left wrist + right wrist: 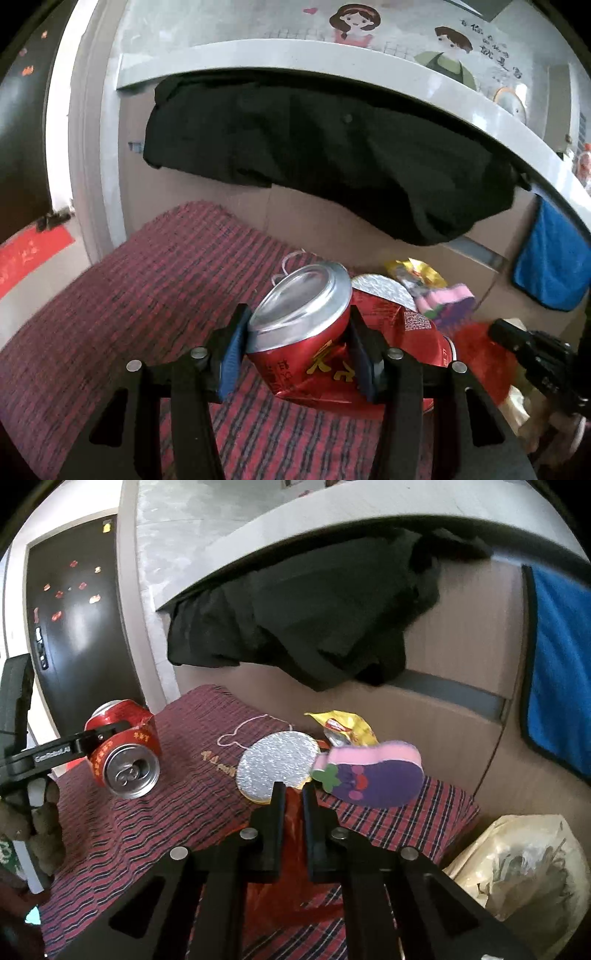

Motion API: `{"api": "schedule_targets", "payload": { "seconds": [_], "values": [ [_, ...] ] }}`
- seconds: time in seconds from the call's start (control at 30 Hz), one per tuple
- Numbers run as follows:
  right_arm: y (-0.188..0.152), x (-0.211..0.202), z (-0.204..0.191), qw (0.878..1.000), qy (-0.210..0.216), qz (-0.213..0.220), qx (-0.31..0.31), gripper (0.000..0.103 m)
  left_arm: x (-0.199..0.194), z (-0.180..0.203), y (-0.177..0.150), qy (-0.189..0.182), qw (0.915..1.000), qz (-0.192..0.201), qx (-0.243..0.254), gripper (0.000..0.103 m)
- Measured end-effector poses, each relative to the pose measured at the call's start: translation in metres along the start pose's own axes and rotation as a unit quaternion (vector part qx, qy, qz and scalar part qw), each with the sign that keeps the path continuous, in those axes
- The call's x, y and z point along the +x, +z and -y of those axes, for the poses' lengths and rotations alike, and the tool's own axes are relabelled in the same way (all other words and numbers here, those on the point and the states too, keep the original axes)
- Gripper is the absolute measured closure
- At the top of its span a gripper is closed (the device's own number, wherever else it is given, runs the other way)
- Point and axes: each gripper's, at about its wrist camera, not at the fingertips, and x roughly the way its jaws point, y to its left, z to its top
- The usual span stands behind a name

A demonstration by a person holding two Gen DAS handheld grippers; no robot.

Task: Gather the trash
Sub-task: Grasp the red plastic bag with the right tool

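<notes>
Red-and-dark plaid cloth (155, 812) covers the low surface where the rubbish lies, with a cardboard-brown panel behind it and a black garment (303, 627) draped from a grey ledge above. At the left of the right wrist view, the left gripper (295, 350) holds a crushed red drink can (123, 751) clear of the cloth, its blue pads pressing on the can's dented sides in the left wrist view. So the can is picked up, and by my judgement the step in hand is carrying it to wherever the trash goes. Further right lie a round silver foil lid (275, 770), a yellow snack wrapper (347, 727) and a purple-and-pink eggplant-shaped foam piece (373, 779). At the lower centre, the right gripper (293, 797) has its jaws nearly together on a thin red plastic film (291, 816), seemingly a bag; I judge it should be lifted and held open to take the can. At the lower right sits a pale crumpled plastic bag (517, 871). How much film is caught is hidden by the fingers, the red bag's mouth is not visible, and the pale bag's contents are hard to make out.
</notes>
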Motion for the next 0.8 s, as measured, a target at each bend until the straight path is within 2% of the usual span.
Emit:
{"api": "schedule_targets", "payload": {
  "seconds": [0.13, 0.2, 0.33, 0.4, 0.53, 0.6, 0.73, 0.77, 0.8],
  "values": [
    [-0.005, -0.001, -0.003, 1.000, 0.016, -0.019, 0.002, 0.088, -0.006, 0.000, -0.009, -0.012, 0.9999, -0.006, -0.003, 0.051],
    [-0.010, -0.003, -0.002, 1.000, 0.006, -0.024, 0.002, 0.050, -0.008, 0.000, -0.014, -0.020, 0.9997, -0.012, -0.008, 0.051],
    [-0.028, 0.000, 0.006, 0.999, -0.036, -0.030, 0.010, 0.050, -0.008, 0.002, -0.021, -0.028, 0.9994, -0.017, -0.011, 0.051],
    [-0.037, 0.010, 0.014, 0.997, -0.047, -0.051, 0.028, 0.050, -0.005, 0.002, -0.023, -0.029, 0.9993, -0.022, -0.013, 0.051],
    [-0.049, 0.027, 0.030, 0.992, 0.018, -0.072, 0.103, 0.050, -0.001, 0.003, -0.025, -0.022, 0.9993, -0.027, -0.012, 0.051],
    [-0.049, 0.030, 0.031, 0.989, 0.039, -0.080, 0.119, 0.050, -0.002, 0.006, -0.025, -0.016, 0.9995, -0.025, -0.006, 0.051],
    [-0.043, 0.037, 0.017, 0.989, 0.058, -0.095, 0.099, 0.051, -0.006, 0.015, -0.024, 0.003, 0.9998, -0.011, 0.014, 0.051],
    [-0.041, 0.039, 0.014, 0.989, 0.059, -0.097, 0.093, 0.053, -0.007, 0.017, -0.024, 0.008, 0.9998, -0.008, 0.019, 0.051],
    [-0.039, 0.041, 0.011, 0.989, 0.064, -0.096, 0.087, 0.062, -0.009, 0.019, -0.024, 0.009, 0.9997, -0.007, 0.020, 0.051]
  ]
}}
